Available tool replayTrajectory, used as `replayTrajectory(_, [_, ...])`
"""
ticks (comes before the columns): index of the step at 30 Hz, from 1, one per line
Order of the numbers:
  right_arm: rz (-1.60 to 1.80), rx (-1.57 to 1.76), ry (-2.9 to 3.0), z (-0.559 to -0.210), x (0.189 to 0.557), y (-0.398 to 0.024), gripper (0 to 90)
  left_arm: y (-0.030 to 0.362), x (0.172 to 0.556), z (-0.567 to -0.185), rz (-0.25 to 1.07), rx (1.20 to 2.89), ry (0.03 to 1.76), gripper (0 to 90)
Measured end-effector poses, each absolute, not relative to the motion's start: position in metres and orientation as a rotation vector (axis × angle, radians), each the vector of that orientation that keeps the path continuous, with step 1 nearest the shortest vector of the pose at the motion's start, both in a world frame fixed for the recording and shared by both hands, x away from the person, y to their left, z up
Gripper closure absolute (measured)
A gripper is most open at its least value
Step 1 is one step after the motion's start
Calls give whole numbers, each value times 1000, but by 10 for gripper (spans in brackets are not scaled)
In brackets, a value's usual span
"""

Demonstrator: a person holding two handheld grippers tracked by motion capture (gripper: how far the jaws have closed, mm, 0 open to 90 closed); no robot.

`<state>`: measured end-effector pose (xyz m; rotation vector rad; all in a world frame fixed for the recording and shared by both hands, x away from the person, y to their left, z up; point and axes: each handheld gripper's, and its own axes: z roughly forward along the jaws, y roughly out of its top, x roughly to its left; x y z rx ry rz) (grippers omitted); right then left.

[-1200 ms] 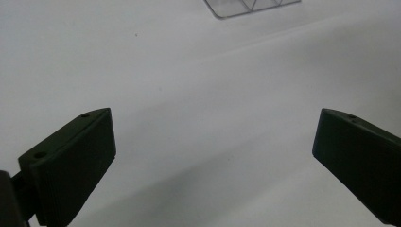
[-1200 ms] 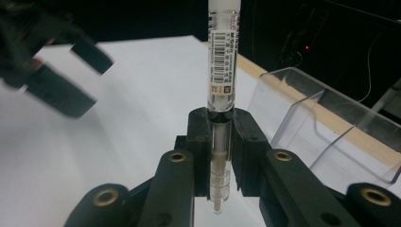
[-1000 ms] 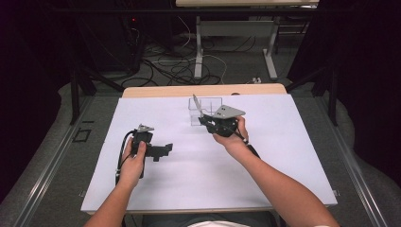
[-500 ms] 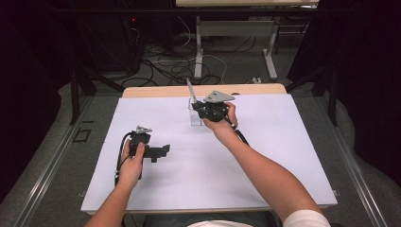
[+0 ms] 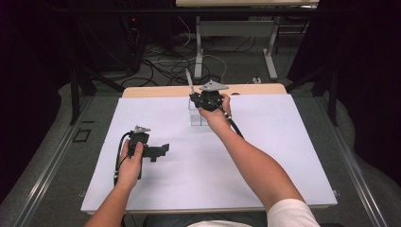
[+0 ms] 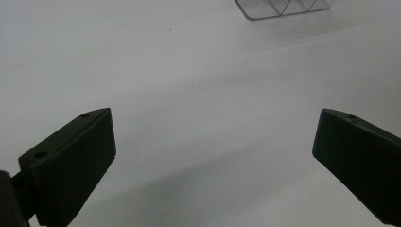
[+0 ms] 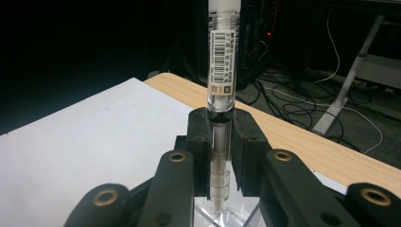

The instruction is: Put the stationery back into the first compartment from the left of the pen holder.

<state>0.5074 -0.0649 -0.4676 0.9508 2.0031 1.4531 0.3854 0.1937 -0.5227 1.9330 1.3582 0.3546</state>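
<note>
My right gripper point(image 5: 195, 98) is shut on a clear pen point(image 7: 221, 71) with a barcode label, held upright between the jaws. The pen point(image 5: 189, 81) tilts slightly above a clear plastic divided holder point(image 5: 196, 117) at the far middle of the white sheet. In the right gripper view the pen's tip hangs just over the clear holder point(image 7: 208, 216). My left gripper point(image 5: 162, 150) rests low over the white sheet at the near left, open, with nothing between its jaws point(image 6: 213, 156). The holder's corner point(image 6: 283, 7) shows at the top of the left gripper view.
A white sheet point(image 5: 265, 156) covers the wooden table point(image 5: 156, 91), whose bare back edge shows. Beyond the table lie floor cables point(image 5: 165, 66) and a white table leg point(image 5: 198, 52). Dark surroundings flank both sides.
My right gripper has lifted and moved toward the far edge with the pen, turning it more upright over the holder. The left gripper has stayed in place.
</note>
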Motion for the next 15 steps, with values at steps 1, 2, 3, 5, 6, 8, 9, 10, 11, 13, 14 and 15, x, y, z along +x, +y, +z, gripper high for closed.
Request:
replayTrajectory(1, [1453,956,1998,-468,509,-63,792,194,385,-523,354,1930,1361,3])
replayTrajectory(2, [1450,964,1997,-468,511,-62,792,194,386,-523,354,1929,1361,3])
replayTrajectory(3, [1456,975,1995,-469,512,-60,793,194,386,-523,353,1927,1361,3])
replayTrajectory(5, [1439,982,2007,-471,515,-57,793,195,386,-523,351,1930,1364,3])
replayTrajectory(6, [1427,990,2008,-472,516,-55,792,195,386,-523,352,1928,1362,3])
replayTrajectory(8, [1401,998,2025,-474,517,-53,793,195,386,-523,350,1925,1358,3])
replayTrajectory(9, [1393,1009,2026,-476,517,-52,792,195,386,-523,350,1925,1359,3])
replayTrajectory(10, [1380,1014,2034,-477,517,-52,792,195,386,-523,347,1926,1358,3])
replayTrajectory(11, [1374,1029,2035,-478,518,-52,792,194,386,-523,349,1930,1362,3])
replayTrajectory(13, [1358,1054,2041,-482,519,-51,792,194,386,-524,347,1935,1359,3])
replayTrajectory(14, [1346,1070,2048,-483,519,-51,792,194,386,-524,348,1938,1354,3])
replayTrajectory(15, [1340,1084,2048,-485,519,-51,792,194,386,-524,348,1942,1354,3])
